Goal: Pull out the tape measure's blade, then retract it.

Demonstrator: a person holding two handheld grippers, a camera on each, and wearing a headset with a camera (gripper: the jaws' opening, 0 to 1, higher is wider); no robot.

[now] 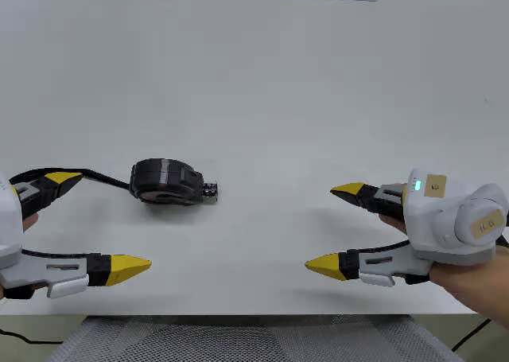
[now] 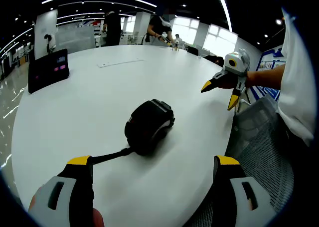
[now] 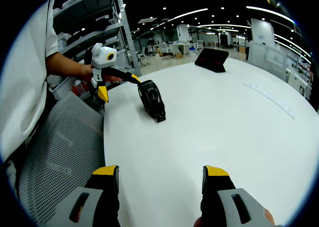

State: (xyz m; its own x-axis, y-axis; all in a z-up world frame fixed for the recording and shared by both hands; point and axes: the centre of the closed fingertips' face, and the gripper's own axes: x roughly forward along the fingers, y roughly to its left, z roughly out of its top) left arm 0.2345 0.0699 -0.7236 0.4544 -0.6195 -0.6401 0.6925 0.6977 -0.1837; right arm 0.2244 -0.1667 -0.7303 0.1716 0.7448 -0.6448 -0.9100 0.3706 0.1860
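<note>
The black tape measure (image 1: 169, 182) lies on the bench (image 1: 278, 99) just ahead of the left claw (image 1: 111, 219), blade mouth pointing toward the farther right claw (image 1: 321, 227); both claws gape empty.

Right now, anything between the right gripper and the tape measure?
No, just bare white tabletop between right gripper and tape measure, per the head view.

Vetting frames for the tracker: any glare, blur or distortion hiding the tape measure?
Head view: soft even light, no glare, tape measure sharp with a faint shadow on the white table. Left gripper view: fisheye bends the table edge, tape measure sharp and central, back windows bright. Right gripper view: same bending, tape measure small but clear.
</note>
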